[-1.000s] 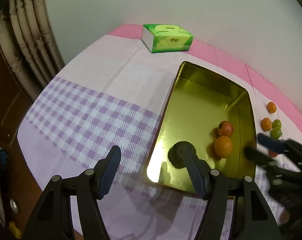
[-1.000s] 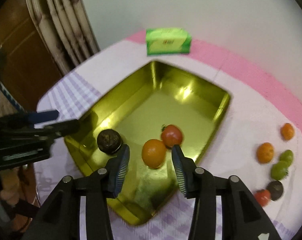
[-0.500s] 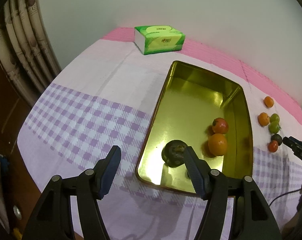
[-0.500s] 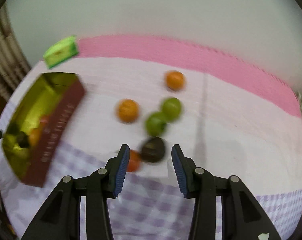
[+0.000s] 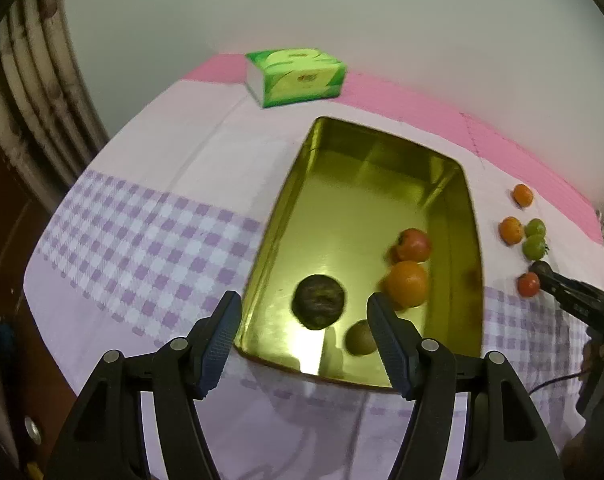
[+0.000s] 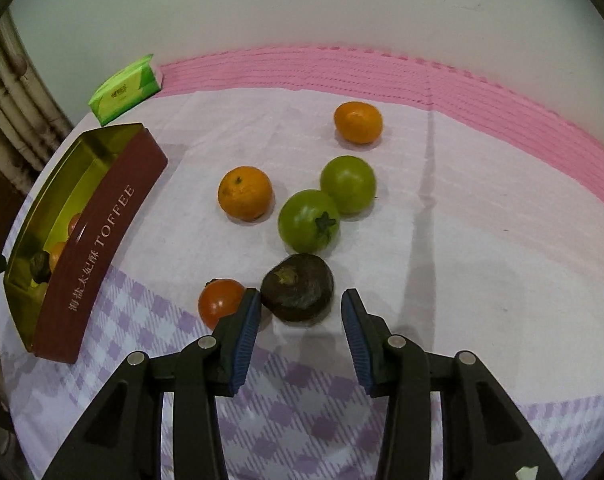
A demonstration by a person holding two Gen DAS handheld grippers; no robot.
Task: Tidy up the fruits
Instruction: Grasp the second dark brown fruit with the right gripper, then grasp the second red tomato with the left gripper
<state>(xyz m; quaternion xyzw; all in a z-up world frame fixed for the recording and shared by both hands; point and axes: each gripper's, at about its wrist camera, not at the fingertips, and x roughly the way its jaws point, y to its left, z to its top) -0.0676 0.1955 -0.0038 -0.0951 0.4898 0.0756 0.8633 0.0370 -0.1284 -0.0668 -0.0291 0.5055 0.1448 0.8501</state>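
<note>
A gold tin (image 5: 472,200) with a dark red side (image 6: 98,240) holds a dark fruit (image 5: 319,301), an orange (image 5: 408,283), a red fruit (image 5: 413,245) and a small brownish fruit (image 5: 360,338). My left gripper (image 5: 304,308) hovers open and empty over the tin's near end. To the right of the tin lie two oranges (image 6: 245,193) (image 6: 358,122), two green tomatoes (image 6: 308,220) (image 6: 348,184), a red tomato (image 6: 218,302) and a dark fruit (image 6: 298,286). My right gripper (image 6: 301,298) straddles this dark fruit with its jaws closing. A gap remains at the right pad.
A green tissue pack (image 5: 296,76) lies at the back near the wall. Curtains (image 5: 34,92) hang at the left, beyond the table edge. The checked cloth (image 6: 302,420) spreads under my right gripper. A thin cable (image 5: 558,382) trails at the right.
My right gripper swung from above the tin to the loose fruits on the right and lowered around the dark one, its jaws narrowing. My left gripper drew back slightly, still open.
</note>
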